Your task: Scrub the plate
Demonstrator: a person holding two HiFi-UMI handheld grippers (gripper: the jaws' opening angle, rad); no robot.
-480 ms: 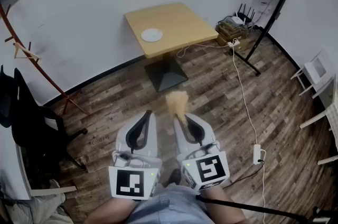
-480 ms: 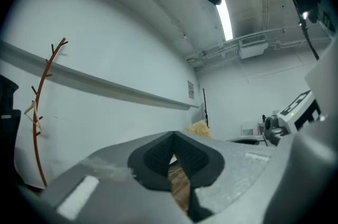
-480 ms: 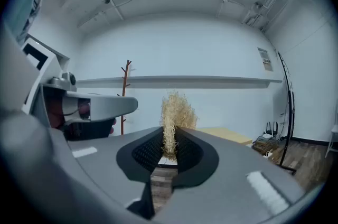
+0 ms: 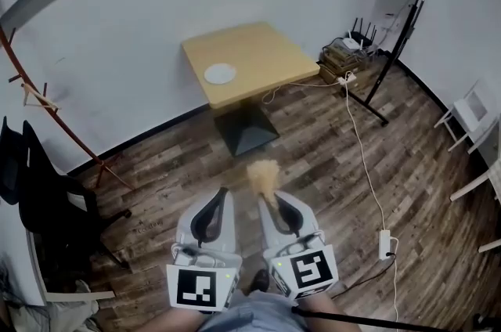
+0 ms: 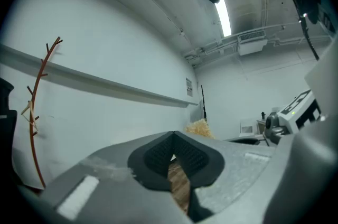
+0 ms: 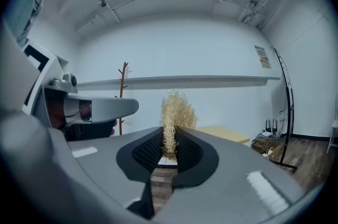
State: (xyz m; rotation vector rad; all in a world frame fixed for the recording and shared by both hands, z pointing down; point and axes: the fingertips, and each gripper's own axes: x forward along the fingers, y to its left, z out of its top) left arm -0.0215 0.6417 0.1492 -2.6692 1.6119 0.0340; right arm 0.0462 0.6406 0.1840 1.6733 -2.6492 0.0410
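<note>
Plainly only the approach: the right gripper (image 4: pixel 270 196) has its jaws clamped on a straw scrubber (image 4: pixel 264 172), while the left gripper (image 4: pixel 220 193) seems closed on nothing (tips barely show). The plate (image 4: pixel 220 73) lies on the bench (image 4: pixel 262 52) at eleven o'clock, well apart; walking closer comes next.

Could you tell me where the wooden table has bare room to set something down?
The table is bare right of and behind the plate, which sits near its left edge. The floor corner right of the table is crowded with a router and boxes.

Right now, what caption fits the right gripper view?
Right gripper shut on a fibrous scrubber, with the wooden table ahead.
</note>
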